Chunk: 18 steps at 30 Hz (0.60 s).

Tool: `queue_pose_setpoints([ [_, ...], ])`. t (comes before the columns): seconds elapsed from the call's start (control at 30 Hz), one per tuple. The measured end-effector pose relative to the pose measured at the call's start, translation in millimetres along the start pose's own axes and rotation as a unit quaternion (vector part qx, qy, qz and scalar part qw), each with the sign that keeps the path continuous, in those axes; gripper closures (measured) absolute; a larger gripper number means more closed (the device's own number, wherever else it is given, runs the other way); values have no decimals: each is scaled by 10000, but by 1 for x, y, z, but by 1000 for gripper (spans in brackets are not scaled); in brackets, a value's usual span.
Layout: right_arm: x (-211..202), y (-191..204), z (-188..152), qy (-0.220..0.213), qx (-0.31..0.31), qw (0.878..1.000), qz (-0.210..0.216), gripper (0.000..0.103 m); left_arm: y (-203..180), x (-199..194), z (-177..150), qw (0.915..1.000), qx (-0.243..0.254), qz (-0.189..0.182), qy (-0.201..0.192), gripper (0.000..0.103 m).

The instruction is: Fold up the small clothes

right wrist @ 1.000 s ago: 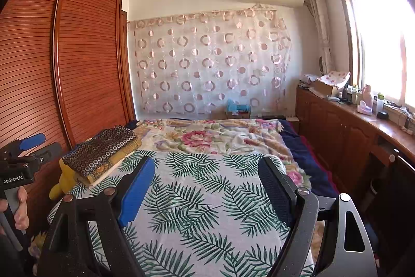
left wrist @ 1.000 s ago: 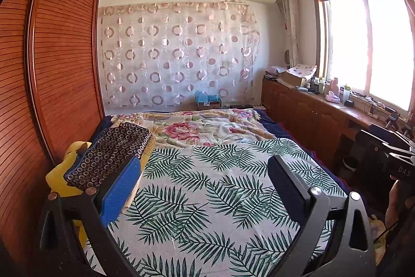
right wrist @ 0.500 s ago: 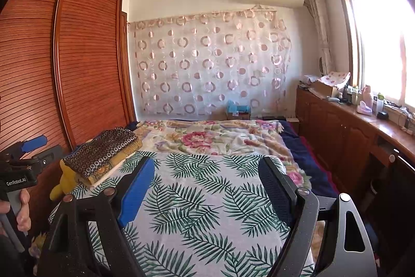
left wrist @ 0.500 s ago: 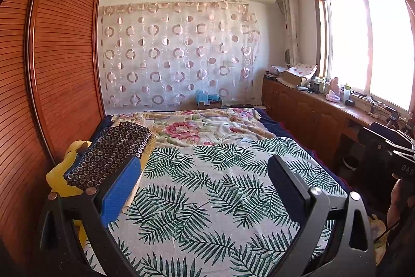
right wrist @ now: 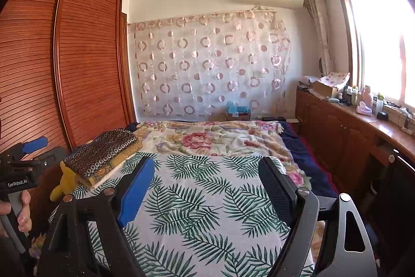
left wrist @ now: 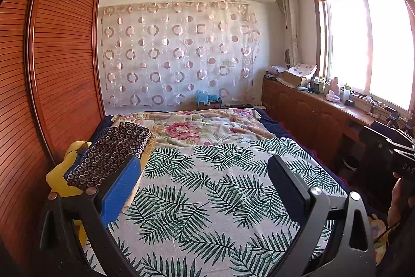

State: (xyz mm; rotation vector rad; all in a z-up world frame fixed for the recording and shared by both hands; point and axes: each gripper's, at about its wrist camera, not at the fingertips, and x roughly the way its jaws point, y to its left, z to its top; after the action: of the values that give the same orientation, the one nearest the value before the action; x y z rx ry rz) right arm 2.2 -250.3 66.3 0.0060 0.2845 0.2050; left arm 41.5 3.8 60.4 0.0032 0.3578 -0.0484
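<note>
At the left edge of the bed (left wrist: 207, 199), a folded stack of small clothes (left wrist: 111, 152) rests against the louvred wardrobe (left wrist: 59, 56). The top piece is dark fabric printed with small pale rings; a mustard-yellow patterned piece lies beneath it, and a yellow plush toy (right wrist: 64, 181) sits under and beside the stack. The stack lies flat, edges roughly aligned.

The left gripper (left wrist: 205, 188) hangs above the palm-leaf cover with its jaws wide and nothing between them; the blue pad (left wrist: 119, 191) overlaps the near end of the stack in the left wrist view, and contact cannot be judged. The right gripper (right wrist: 205, 191) is likewise spread wide and empty over the cover, well apart from the clothes.

Readable writing: "GenRobot.AI" on the left gripper body in the right wrist view; "DAS", cut off by the frame edge, on the right gripper body in the left wrist view.

The hands are only partly visible at the frame edges. Items on the bench (right wrist: 363, 121) under the window (left wrist: 368, 48) are too small to identify.
</note>
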Motion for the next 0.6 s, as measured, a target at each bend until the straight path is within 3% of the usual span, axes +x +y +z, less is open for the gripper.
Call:
queue_pose_setpoints([
  [0.6, -1, 1, -2, -11, -15, 10000, 5, 19, -1, 0, 1, 10000, -6, -2, 2, 5],
])
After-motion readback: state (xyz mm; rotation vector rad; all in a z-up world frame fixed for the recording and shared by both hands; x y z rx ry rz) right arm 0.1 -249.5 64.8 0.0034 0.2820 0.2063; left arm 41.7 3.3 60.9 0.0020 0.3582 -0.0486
